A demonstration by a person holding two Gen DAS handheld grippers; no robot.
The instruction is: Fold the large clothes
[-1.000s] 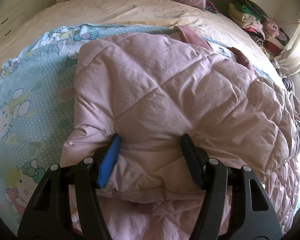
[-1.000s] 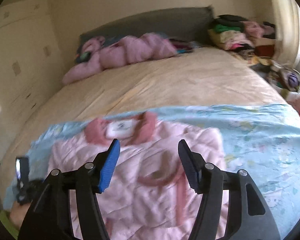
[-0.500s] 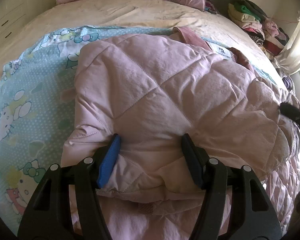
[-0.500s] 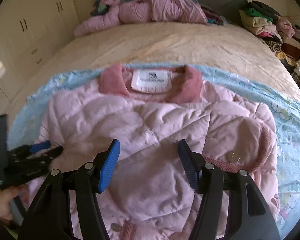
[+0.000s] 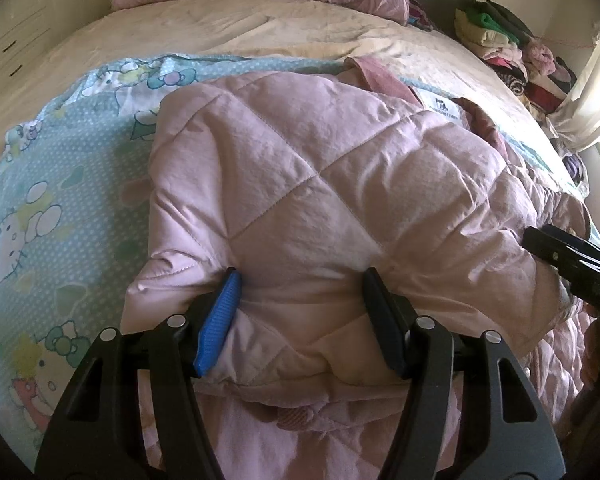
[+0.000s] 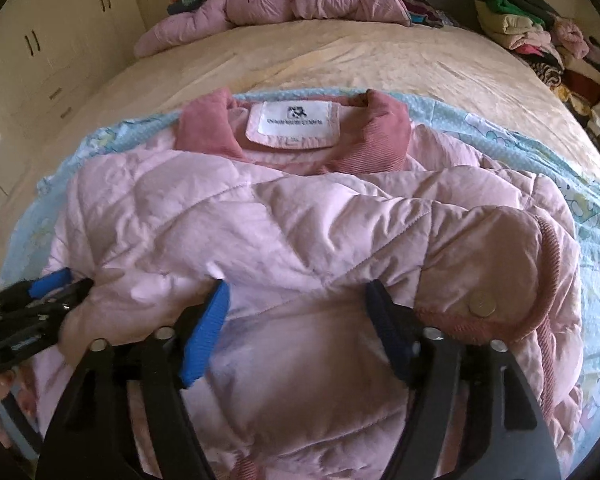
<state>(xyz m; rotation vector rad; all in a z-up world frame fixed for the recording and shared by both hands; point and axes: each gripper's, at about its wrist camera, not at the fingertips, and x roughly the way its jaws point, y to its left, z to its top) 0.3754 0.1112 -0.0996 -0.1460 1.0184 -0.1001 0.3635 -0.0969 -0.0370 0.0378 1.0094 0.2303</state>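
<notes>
A pink quilted jacket lies on a blue cartoon-print sheet on the bed, its sleeves folded across the body. It also shows in the right wrist view, with its dark pink collar and white label at the far end. My left gripper is open, its fingers pressed against the folded sleeve at the jacket's left side. My right gripper is open, its fingers against the folded sleeve near the snap cuff. Each gripper shows at the edge of the other's view.
A second pink jacket lies crumpled at the head of the bed on the beige cover. A stack of folded clothes sits at the far right. Cream wardrobe doors stand to the left.
My right gripper has dropped from high above the bed down onto the jacket's right part. My left gripper has stayed against the left folded sleeve.
</notes>
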